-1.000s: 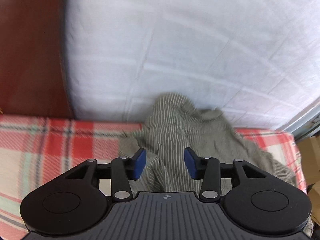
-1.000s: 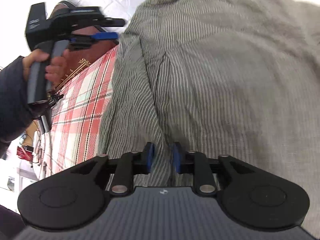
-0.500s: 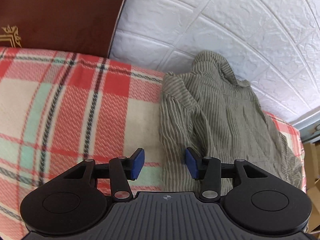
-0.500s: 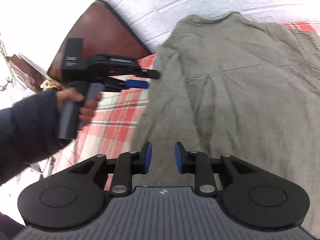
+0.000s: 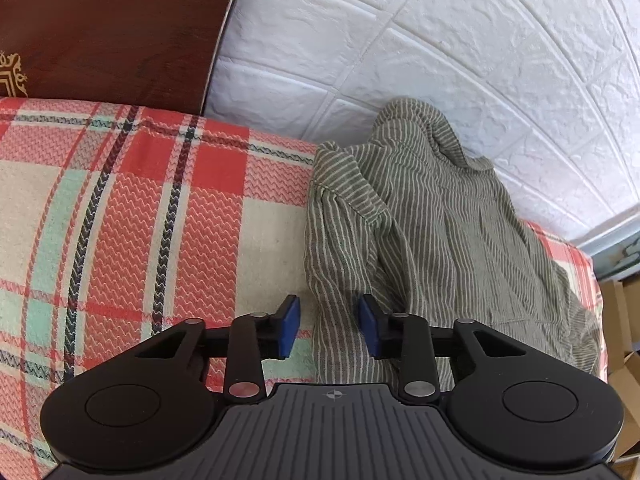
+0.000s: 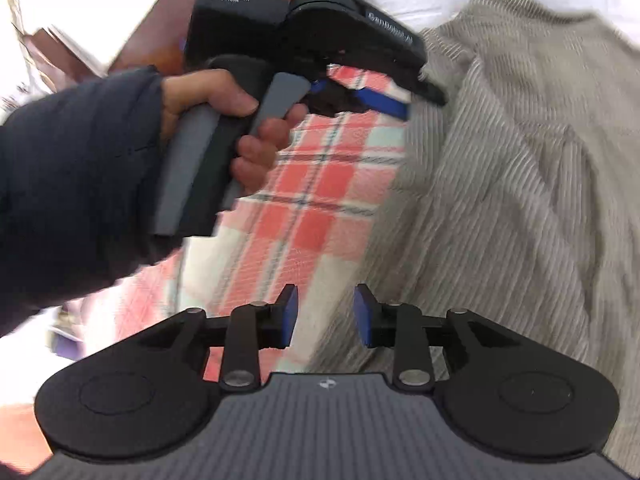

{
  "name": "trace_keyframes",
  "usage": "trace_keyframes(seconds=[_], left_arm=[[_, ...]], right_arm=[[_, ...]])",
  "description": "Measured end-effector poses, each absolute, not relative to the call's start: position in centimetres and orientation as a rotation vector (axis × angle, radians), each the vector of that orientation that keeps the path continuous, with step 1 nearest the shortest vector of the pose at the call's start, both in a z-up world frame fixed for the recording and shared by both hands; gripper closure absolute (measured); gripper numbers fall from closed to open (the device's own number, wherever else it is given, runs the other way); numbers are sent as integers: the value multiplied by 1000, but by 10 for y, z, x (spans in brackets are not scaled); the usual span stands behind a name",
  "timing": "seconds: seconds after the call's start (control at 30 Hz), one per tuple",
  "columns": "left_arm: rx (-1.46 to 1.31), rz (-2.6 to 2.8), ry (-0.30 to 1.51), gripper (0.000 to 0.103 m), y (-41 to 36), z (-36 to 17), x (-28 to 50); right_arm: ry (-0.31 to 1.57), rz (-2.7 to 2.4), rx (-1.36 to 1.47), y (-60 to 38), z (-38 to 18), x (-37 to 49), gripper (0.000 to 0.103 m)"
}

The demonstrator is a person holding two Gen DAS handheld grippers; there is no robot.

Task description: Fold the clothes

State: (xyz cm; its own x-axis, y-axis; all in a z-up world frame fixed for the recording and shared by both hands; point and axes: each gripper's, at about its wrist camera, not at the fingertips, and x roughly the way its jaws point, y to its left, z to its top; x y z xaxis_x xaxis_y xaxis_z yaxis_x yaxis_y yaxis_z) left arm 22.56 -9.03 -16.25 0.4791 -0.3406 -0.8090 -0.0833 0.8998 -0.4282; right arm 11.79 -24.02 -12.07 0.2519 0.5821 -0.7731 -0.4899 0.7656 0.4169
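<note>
Striped shirt (image 5: 432, 248): olive-grey with pale stripes, was found crumpled on a plaid blanket (image 5: 132, 216), its collar end bunched against a white brick-pattern wall (image 5: 440, 52).

Left gripper (image 5: 328, 330): was held low over the shirt's near edge; jaws were closing, pads still apart, cloth edge seen between them, not pinched.

Right gripper (image 6: 325, 316): was held above the line where shirt and blanket meet; jaws were opening, nothing gripped.

Dark wooden headboard (image 5: 104, 28): was seen behind the blanket.

Hand (image 6: 224, 120): dark-sleeved, was wrapped around the left gripper's handle.
</note>
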Motion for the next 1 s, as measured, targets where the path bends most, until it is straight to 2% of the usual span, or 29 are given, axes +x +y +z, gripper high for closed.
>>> trace_keyframes(seconds=[0.07, 0.13, 0.2, 0.23, 0.27, 0.3, 0.4, 0.63, 0.67, 0.73, 0.77, 0.8, 0.83, 0.87, 1.0], left_arm=[[-447, -163, 1070, 57, -90, -163, 226], [-439, -169, 1072, 63, -91, -164, 228], [-422, -169, 1079, 85, -91, -165, 228], [-416, -169, 1081, 88, -91, -165, 228], [-413, -170, 1083, 93, -91, -166, 228], [-413, -172, 1084, 95, -90, -166, 228], [-405, -183, 1077, 98, -88, -163, 227], [-369, -186, 1081, 98, -83, -166, 233], [-368, -187, 1079, 90, -83, -166, 233], [-377, -186, 1075, 87, -81, -165, 232], [-380, -183, 1072, 72, -79, -162, 231], [-380, -175, 1067, 66, -76, -159, 229], [-375, -156, 1058, 62, -72, -155, 229], [-375, -142, 1050, 59, -67, -150, 227], [-385, -163, 1024, 59, -53, -123, 216]], right_arm=[[1088, 672, 37, -233, -123, 118, 67], [1073, 630, -37, -225, -125, 116, 69], [1072, 604, -84, -217, -128, 115, 69], [1068, 597, -97, -213, -129, 114, 69], [1069, 598, -92, -212, -129, 113, 79], [1071, 600, -80, -212, -129, 113, 102], [1062, 637, -1, -215, -125, 114, 102], [1098, 692, 51, -212, -136, 123, 102], [1111, 689, 57, -211, -139, 125, 99], [1119, 697, 70, -213, -140, 127, 97], [1122, 713, 75, -214, -138, 127, 90], [1119, 736, 88, -216, -132, 126, 83], [1104, 764, 115, -222, -125, 125, 82], [1082, 781, 150, -230, -117, 124, 81], [983, 694, 253, -279, -88, 126, 81]])
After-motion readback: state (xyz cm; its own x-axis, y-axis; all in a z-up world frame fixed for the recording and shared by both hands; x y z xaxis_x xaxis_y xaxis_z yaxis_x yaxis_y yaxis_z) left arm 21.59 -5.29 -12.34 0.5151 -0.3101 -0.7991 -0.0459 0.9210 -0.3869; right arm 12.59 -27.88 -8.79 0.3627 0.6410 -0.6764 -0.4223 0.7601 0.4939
